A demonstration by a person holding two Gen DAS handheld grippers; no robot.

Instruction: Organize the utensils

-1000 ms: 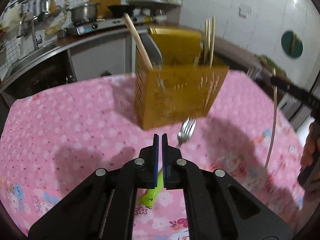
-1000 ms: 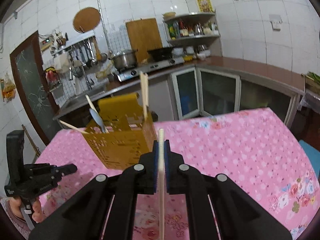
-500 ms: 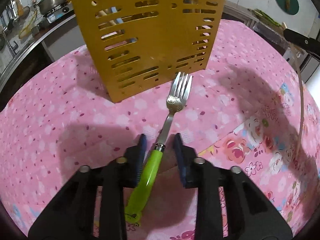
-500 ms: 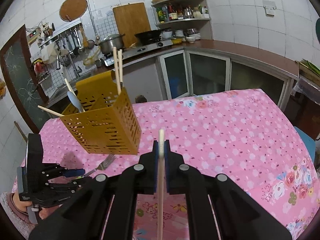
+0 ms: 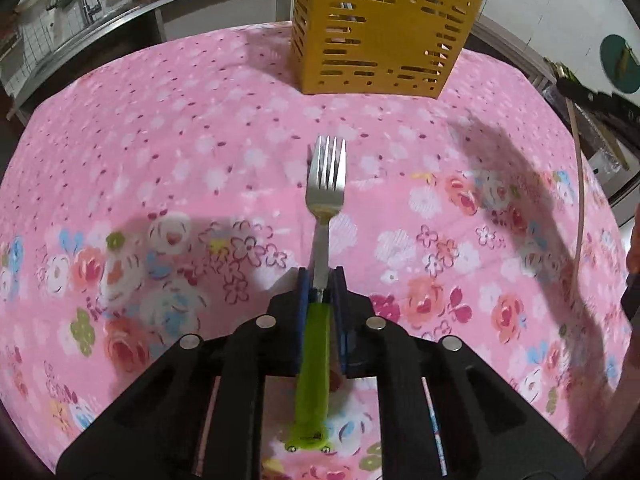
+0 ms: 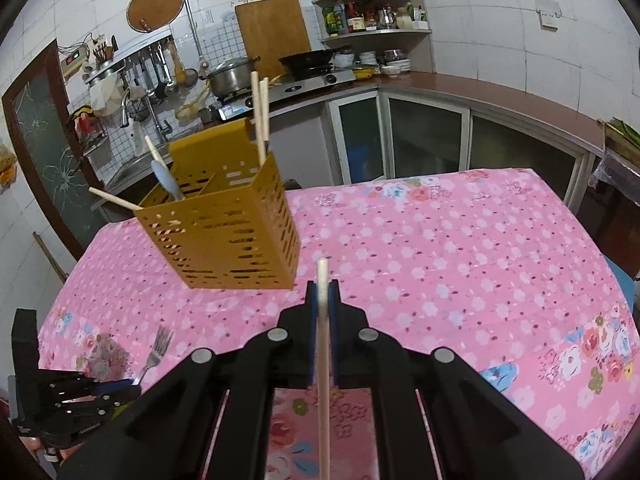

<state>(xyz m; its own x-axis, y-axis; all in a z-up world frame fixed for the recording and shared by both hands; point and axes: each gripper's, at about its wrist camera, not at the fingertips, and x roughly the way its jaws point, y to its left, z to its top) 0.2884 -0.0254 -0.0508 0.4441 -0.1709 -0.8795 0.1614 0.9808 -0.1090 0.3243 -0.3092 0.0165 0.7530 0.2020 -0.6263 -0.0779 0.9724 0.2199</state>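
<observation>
Fork (image 5: 325,184) on tablecloth (image 5: 160,128) before utensil holder (image 5: 380,32) (chopsticks inside)

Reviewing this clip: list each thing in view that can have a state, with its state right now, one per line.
Fork: lying on the pink tablecloth, green handle between the left gripper's pads.
Left gripper: jaws closing around the fork's neck.
Right gripper: shut on a wooden chopstick.
Yellow utensil holder: upright on the tablecloth, holding chopsticks and a blue-handled utensil.

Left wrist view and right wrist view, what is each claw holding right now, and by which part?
Left claw, closing, has the fork where neck meets green handle. Right claw grips a wooden chopstick just below its tip.
</observation>
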